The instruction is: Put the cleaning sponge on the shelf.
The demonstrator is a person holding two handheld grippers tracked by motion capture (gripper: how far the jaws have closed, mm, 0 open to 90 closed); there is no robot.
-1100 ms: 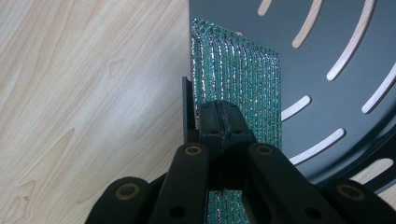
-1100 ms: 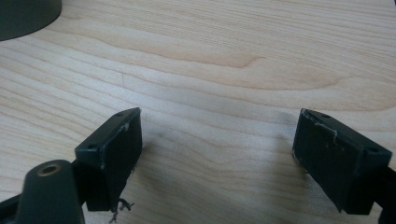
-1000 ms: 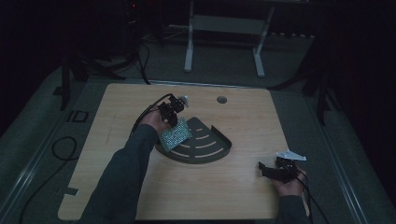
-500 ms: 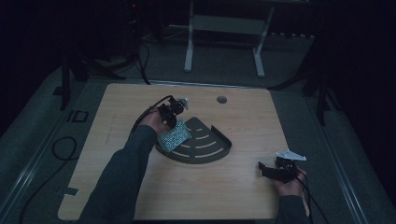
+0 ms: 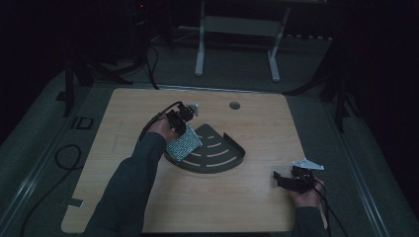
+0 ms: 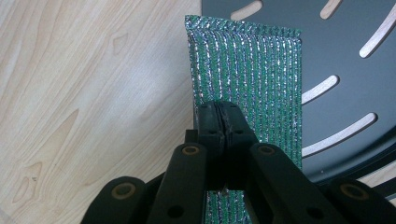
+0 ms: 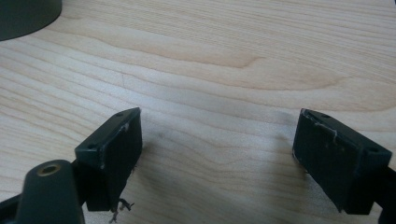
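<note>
Two hand-held grippers: left (image 6: 225, 122) pinches the green sponge (image 6: 247, 70) over the tray (image 5: 222, 148); right (image 7: 219, 154) rests level, jaws wide, empty.

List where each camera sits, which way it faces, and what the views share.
High view: above the near table edge, looking forward and down on the wooden table; both forearms show.
Left gripper view: on the left tongs, shut on the green scouring pad over the dark slotted tray.
Right gripper view: on the open right tongs, facing bare tabletop.
Shared: tray, tabletop.
</note>
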